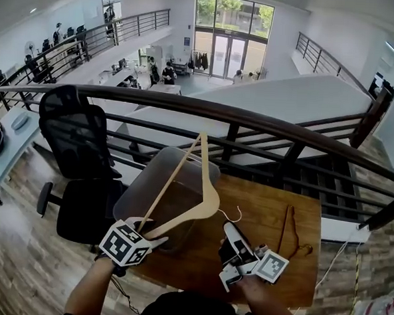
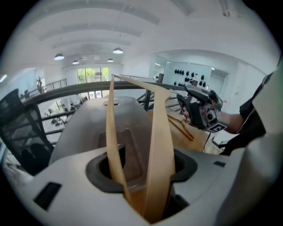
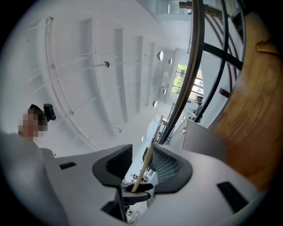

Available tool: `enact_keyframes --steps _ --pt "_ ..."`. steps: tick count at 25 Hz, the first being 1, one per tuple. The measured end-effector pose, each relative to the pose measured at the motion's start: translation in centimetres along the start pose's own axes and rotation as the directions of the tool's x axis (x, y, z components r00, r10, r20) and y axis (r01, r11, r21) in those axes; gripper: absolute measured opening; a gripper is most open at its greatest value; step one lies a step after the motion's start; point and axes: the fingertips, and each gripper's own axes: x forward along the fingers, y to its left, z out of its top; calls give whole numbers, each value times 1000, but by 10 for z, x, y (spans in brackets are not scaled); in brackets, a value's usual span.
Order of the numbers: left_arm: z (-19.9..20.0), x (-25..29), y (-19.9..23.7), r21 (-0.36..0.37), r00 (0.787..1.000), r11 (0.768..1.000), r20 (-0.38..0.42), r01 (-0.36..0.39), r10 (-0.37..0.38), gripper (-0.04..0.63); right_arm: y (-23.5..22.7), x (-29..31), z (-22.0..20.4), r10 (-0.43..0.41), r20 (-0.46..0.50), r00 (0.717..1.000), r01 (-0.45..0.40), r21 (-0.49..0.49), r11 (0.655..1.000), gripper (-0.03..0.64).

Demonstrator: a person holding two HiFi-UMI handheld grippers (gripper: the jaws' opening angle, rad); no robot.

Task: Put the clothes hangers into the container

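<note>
A light hanger (image 1: 204, 200) is gripped by the left tool (image 1: 149, 235) and held tilted over the container (image 1: 142, 187), the right tool (image 1: 231, 237) is seen open, and a dark hanger (image 1: 288, 232) is yet to be taken from the table (image 1: 261, 201).

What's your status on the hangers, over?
Left tongs clamped on light hanger, above container. Right tongs open, thin wooden strip between, unpinched. Dark hanger lies on table. No obstruction seen.

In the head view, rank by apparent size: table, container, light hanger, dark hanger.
table
container
light hanger
dark hanger
Container versus light hanger is unsure: the hanger is lifted nearer the camera.
</note>
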Motion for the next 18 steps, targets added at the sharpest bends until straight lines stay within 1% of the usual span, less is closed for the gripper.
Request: enact_keyframes --steps 1,3,6,8,11,13,15,18 --pt "-4 0 1 -27 1000 999 -18 18 -18 250 -1 -2 0 -1 0 1000 1 2 1000 127" --pt "-11 -2 3 -51 998 998 -46 37 -40 250 -4 -4 0 -1 -2 1000 1 0 1000 129" --pt "-16 -13 9 -53 994 996 -81 67 -71 250 -7 -8 1 -9 6 1000 9 7 1000 129" --pt "-20 -22 11 -60 987 992 -113 108 -114 250 -9 -11 2 -17 15 1000 16 15 1000 129" --pt "-29 -34 17 -58 969 986 -184 156 -165 250 -12 -15 4 -24 20 1000 23 18 1000 129" --pt "-35 -38 23 -54 954 985 -243 166 -174 250 -15 -20 4 -31 23 999 31 15 999 129" --pt "-41 -38 31 -65 939 983 -290 170 -182 250 -18 -24 5 -41 30 999 40 16 999 129" --pt "-53 -34 37 -82 909 979 -363 189 -205 250 -19 -30 5 -47 42 998 46 27 999 129"
